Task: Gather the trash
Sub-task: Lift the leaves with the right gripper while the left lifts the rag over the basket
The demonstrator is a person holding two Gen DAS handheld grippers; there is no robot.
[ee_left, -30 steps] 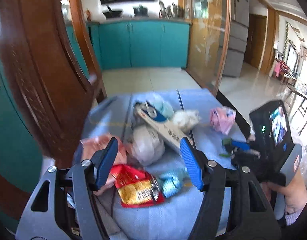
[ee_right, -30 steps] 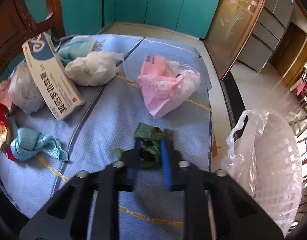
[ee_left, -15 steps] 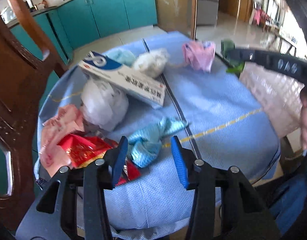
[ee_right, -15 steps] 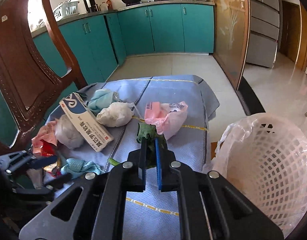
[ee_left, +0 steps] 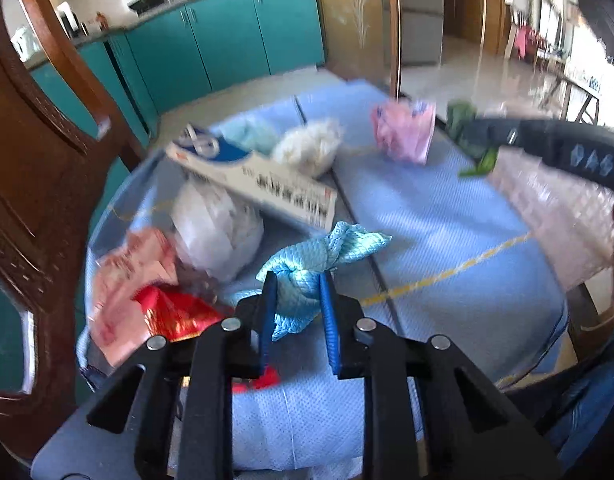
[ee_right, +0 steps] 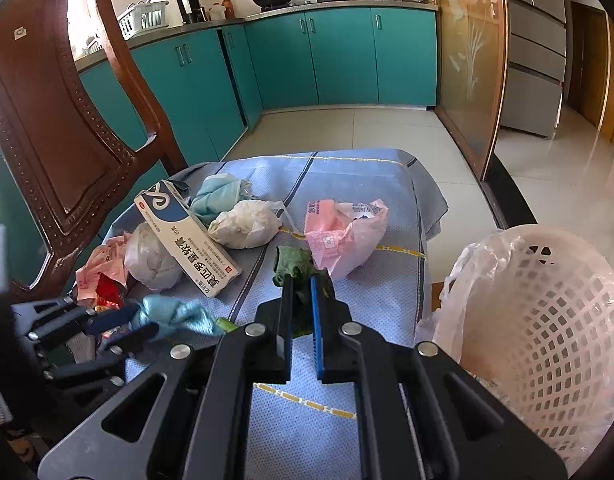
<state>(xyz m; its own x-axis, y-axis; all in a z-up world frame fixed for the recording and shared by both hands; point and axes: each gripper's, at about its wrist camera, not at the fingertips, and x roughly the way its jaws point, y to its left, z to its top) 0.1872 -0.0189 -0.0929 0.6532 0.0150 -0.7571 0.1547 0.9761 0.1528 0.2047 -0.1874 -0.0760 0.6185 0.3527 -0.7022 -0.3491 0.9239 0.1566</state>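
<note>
Left hand-held gripper (ee_left: pixel 295 292) clamping blue cloth (ee_left: pixel 307 276), right hand-held gripper (ee_right: pixel 301 286) pinching green scrap (ee_right: pixel 293 264), basket (ee_right: pixel 547 320) clear only from right wrist

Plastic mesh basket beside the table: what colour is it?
White plastic mesh basket, lined with clear film; right wrist view.

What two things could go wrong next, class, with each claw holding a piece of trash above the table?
1. The right claw grips the green scrap over the table, short of the lined basket; released now, it would probably miss.
2. The left claw pinches only part of the blue cloth; its loose end may drag the white box.
</note>
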